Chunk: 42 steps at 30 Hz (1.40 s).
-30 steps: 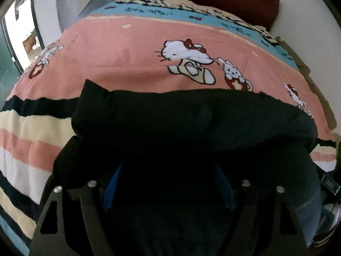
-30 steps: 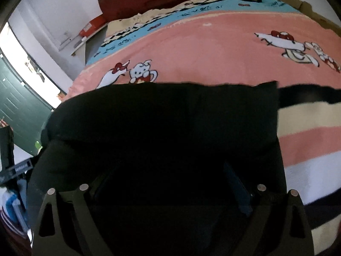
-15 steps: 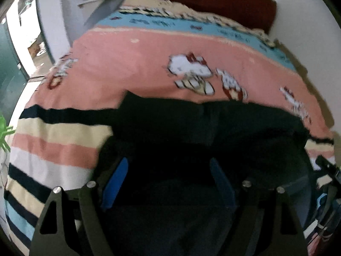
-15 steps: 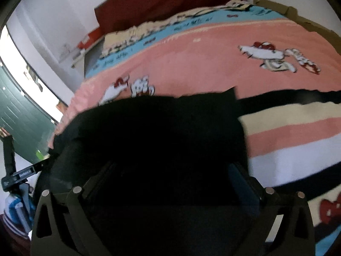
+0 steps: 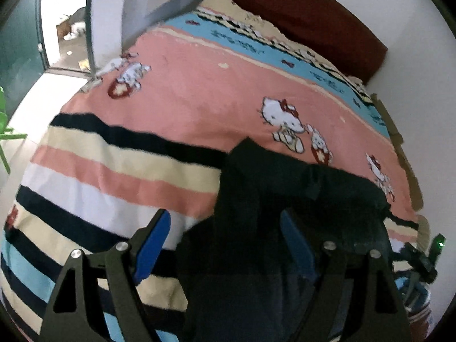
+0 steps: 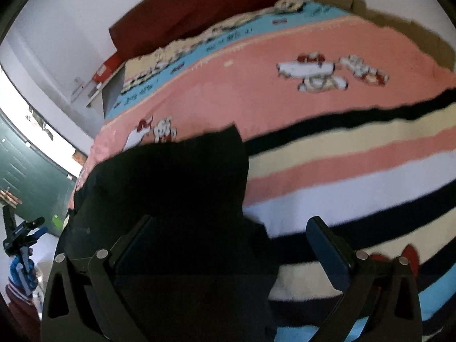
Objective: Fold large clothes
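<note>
A large black garment (image 5: 299,199) lies folded on the striped pink bed cover (image 5: 199,91). In the left wrist view it fills the lower right; its folded corner points up. My left gripper (image 5: 225,242) is open, its blue pads wide apart, over the garment's left edge and holding nothing. In the right wrist view the garment (image 6: 176,188) fills the lower left. My right gripper (image 6: 228,245) is open over the garment's right edge, left finger above the cloth, right finger above the cover (image 6: 342,148).
A dark red headboard (image 5: 307,14) stands at the far end of the bed against a white wall. A grey shelf (image 5: 176,0) and a doorway sit at the far left. The other gripper's body (image 5: 427,253) shows at the right edge.
Both grippers have swung outward, left to the left and right to the right, so each now sits over a side edge of the garment. Both stayed open.
</note>
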Motion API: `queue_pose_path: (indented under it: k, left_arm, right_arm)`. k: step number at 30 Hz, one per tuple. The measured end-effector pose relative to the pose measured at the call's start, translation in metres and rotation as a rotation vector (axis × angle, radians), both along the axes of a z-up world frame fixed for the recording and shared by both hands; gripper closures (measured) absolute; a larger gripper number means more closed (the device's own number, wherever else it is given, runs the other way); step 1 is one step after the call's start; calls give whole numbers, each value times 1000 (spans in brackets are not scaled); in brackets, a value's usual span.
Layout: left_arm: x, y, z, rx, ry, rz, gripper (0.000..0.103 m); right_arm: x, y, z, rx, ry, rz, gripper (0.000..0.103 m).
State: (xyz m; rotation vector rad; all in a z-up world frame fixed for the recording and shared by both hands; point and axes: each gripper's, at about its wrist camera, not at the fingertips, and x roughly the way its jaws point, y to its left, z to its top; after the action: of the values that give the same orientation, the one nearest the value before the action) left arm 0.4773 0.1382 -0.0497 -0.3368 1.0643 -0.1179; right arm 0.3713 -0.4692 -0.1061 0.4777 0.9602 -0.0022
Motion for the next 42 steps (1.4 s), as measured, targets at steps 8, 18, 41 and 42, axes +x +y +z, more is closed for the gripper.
queue_pose_path:
  k: [8, 18, 41, 42]
  left_arm:
    - [13, -9, -54, -125, 125, -86, 24]
    - [11, -8, -136, -245, 216, -175, 0]
    - [-67, -79, -13, -356, -168, -336, 76]
    - [-74, -80, -5, -358, -182, -341, 76]
  right_arm:
    - [22, 11, -50, 116, 130, 83, 1]
    - [31, 8, -117, 342, 232, 181, 1]
    - [1, 63, -33, 318, -87, 368, 74]
    - [-4, 66, -23, 321, -106, 372, 74]
